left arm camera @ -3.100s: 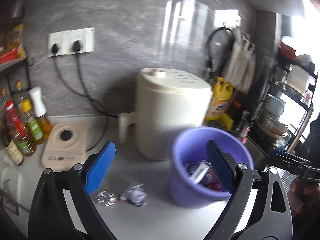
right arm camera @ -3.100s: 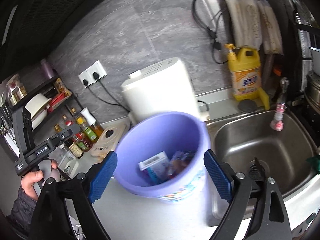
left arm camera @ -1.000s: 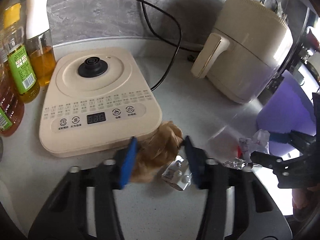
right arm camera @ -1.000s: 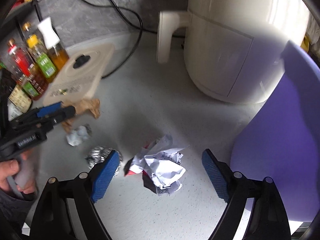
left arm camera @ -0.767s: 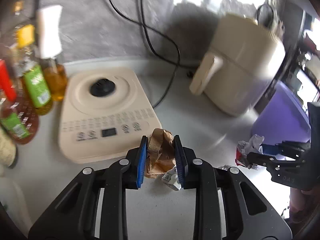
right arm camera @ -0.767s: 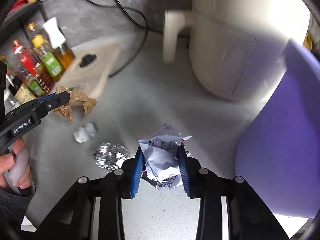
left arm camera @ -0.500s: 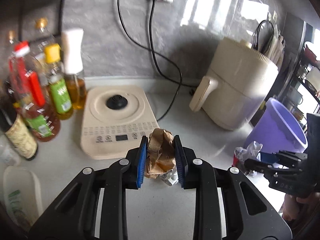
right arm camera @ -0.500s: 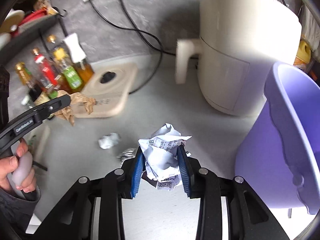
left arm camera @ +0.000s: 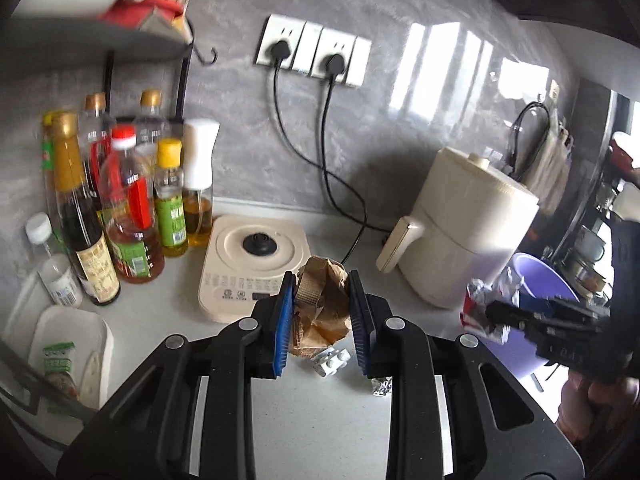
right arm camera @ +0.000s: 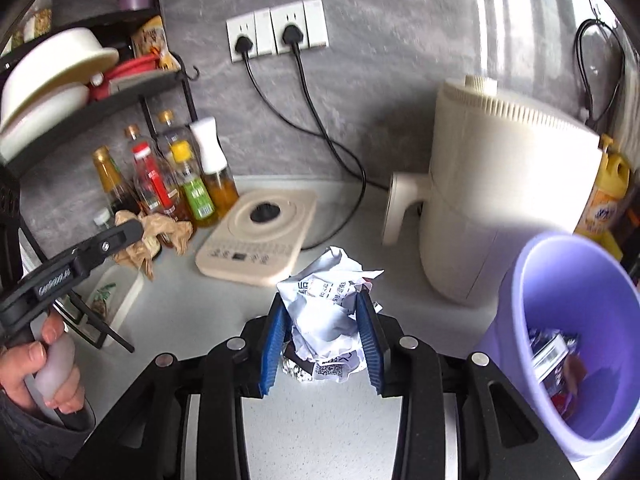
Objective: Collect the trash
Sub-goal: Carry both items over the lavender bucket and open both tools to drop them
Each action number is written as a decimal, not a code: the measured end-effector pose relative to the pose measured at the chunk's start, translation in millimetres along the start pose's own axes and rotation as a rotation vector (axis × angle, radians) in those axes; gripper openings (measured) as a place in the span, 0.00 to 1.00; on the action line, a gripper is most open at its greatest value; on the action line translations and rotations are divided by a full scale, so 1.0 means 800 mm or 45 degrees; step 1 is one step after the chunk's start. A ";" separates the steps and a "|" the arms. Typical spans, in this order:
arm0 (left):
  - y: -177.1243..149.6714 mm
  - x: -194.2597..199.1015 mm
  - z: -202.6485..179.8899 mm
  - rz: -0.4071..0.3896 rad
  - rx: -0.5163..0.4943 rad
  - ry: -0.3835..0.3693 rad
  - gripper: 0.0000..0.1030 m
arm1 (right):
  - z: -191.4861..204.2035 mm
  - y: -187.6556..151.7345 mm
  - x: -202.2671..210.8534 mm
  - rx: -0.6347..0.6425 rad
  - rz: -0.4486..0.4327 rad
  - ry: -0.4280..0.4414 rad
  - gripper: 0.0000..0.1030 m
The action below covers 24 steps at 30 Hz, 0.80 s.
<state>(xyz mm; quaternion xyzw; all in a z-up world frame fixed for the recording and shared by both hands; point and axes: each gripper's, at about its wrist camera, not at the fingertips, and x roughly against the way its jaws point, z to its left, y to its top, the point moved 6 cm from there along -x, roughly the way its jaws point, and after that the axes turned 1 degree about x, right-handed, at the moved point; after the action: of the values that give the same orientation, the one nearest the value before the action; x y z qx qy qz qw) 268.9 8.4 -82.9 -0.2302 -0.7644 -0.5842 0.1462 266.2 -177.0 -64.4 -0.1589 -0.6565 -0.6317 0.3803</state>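
A: Two wads in hand at once. My left gripper is clamped on the crumpled brown paper, pads nearly together, wad bulging out above and below. My right gripper is squeezed onto the crumpled white printed paper, same narrow gap.

B: Where's the bin rel. to you?

A: Purple trash bin sits on the counter to my right, beside the cream air fryer, some wrappers inside already. Right wad is nearer, left is well apart from it.

B: Plan?

A: Judgement only: take the right one in first, get the tips over the rim before letting go, not at the edge, since light paper may catch the lip and fall outside. Keep the squeeze const. during transit; the wads are springy and could slip. Then left follows, w/o crossing the right.

B: Anything left on the counter?

A: Yes: a foil ball and a small white blister pack lying below the left pads. Pick those up next pass; the foil is small, so approach low.
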 end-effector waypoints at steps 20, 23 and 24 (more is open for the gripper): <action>0.067 0.011 -0.116 -0.142 -0.025 -0.025 0.25 | -0.126 0.077 0.108 -0.031 -0.236 0.026 0.34; 0.071 0.006 -0.145 -0.153 -0.032 -0.048 0.25 | -0.156 0.080 0.111 -0.049 -0.229 0.022 0.35; 0.071 0.005 -0.153 -0.155 -0.033 -0.055 0.25 | -0.164 0.080 0.113 -0.052 -0.230 0.020 0.35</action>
<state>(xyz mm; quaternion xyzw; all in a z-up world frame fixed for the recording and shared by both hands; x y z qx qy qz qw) 289.6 -96.4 -0.4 -0.1978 -0.7723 -0.5967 0.0911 290.1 -316.6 33.0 -0.1018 -0.6521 -0.6780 0.3236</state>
